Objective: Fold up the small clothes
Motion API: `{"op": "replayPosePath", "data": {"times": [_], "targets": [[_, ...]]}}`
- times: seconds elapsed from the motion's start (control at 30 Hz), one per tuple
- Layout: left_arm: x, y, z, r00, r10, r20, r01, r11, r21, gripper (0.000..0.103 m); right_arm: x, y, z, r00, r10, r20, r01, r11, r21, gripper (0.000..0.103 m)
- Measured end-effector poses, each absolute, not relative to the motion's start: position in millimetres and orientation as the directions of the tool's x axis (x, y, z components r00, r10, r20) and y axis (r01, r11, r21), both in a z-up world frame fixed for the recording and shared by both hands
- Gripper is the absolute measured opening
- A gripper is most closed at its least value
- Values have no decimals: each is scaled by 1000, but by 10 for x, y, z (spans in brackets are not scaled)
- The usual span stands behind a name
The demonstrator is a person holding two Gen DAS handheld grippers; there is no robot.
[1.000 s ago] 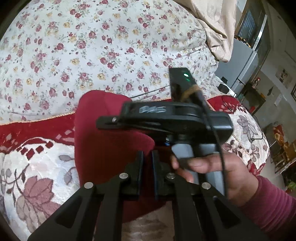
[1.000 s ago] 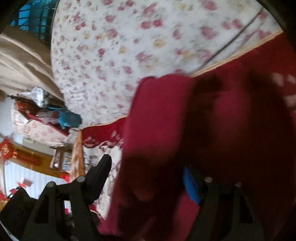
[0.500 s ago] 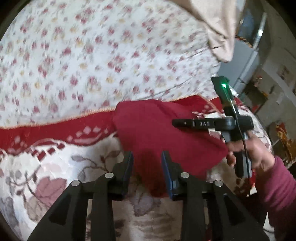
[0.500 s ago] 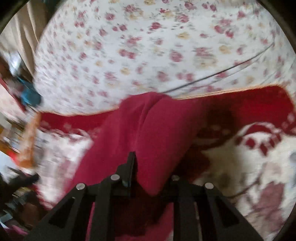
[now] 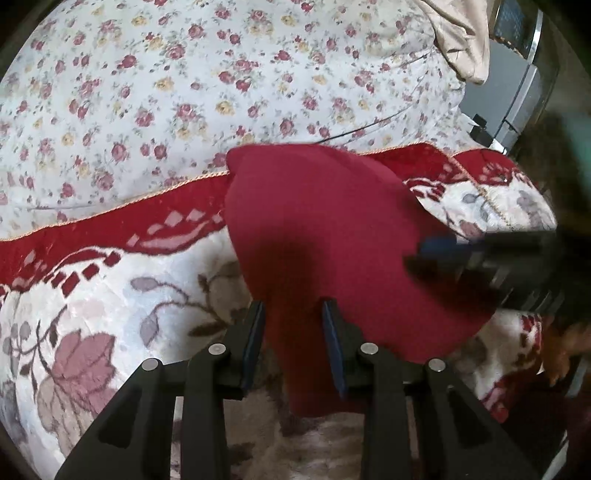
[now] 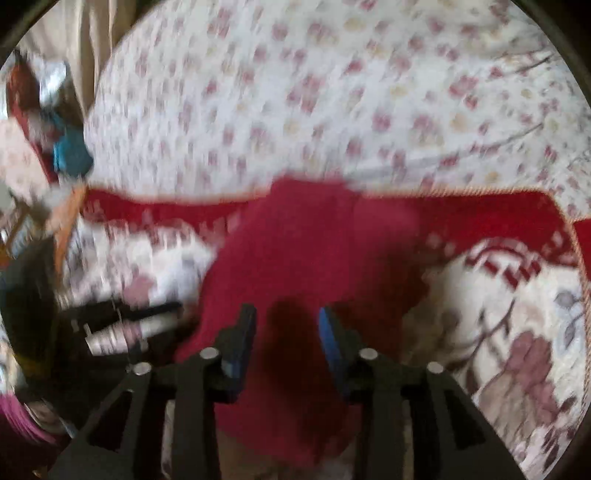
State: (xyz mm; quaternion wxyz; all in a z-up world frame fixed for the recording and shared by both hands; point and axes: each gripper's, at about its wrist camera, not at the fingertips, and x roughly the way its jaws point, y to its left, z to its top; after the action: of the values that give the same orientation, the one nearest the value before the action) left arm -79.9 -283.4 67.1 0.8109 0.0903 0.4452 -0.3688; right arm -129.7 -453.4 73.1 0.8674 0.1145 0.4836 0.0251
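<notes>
A dark red cloth lies folded on a patterned blanket. It also shows in the right wrist view, blurred by motion. My left gripper is open just above the cloth's near edge, with the cloth showing between its fingers. My right gripper is open over the cloth's near part. In the left wrist view the right gripper sits blurred at the cloth's right edge. In the right wrist view the left gripper is at the cloth's left edge.
A white quilt with small red flowers lies behind the blanket's red border. A beige cloth hangs at the top right. A grey appliance stands at the far right. Clutter with a blue item sits at the left.
Both grippers have let go of the red cloth and opened. The cloth went from held up and bunched to lying flat on the blanket. The right gripper swung to the cloth's right side.
</notes>
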Motion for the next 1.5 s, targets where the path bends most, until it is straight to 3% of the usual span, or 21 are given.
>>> {"op": "replayPosePath", "data": {"times": [0.1, 0.3, 0.37, 0.43, 0.6, 0.63, 0.7, 0.9, 1.2, 1.37, 1.5], "targets": [[-830, -2840, 590, 331, -511, -793, 670, 719, -184, 9, -1389, -4481, 313, 498, 123, -858, 100, 975, 198, 29], [-808, -2857, 901, 415, -512, -752, 663, 737, -135, 9, -1551, -4584, 634, 597, 159, -786, 130, 948, 291, 31], [-747, -2916, 970, 435, -502, -747, 655, 746, -120, 9, -1537, -4621, 780, 642, 124, -757, 147, 949, 280, 46], [-672, -2998, 991, 442, -495, -748, 648, 753, -116, 11, -1401, -4668, 866, 660, 53, -749, 187, 955, 232, 56], [-543, -3177, 824, 444, -460, -769, 632, 769, -95, 11, -945, -4797, 615, 604, -26, -797, 257, 952, 164, 54], [-535, -3191, 798, 445, -461, -767, 632, 769, -95, 13, -898, -4815, 558, 593, -43, -804, 273, 950, 151, 46], [-543, -3229, 764, 469, -462, -753, 633, 770, -78, 20, -827, -4894, 431, 575, -80, -814, 319, 938, 134, 39], [-561, -3264, 716, 485, -452, -749, 633, 772, -57, 24, -816, -4952, 296, 580, -79, -811, 317, 939, 135, 39], [-595, -3197, 703, 482, -448, -753, 626, 778, -62, 24, -1459, -4761, 782, 637, -49, -769, 262, 952, 156, 40], [-551, -3119, 638, 440, -479, -759, 587, 794, -161, 30, -1627, -4708, 472, 561, -84, -824, 282, 955, 95, 48], [-466, -2917, 659, 333, -569, -752, 572, 756, -318, 30, -1676, -4864, 358, 580, 29, -814, 282, 931, 233, 50]]}}
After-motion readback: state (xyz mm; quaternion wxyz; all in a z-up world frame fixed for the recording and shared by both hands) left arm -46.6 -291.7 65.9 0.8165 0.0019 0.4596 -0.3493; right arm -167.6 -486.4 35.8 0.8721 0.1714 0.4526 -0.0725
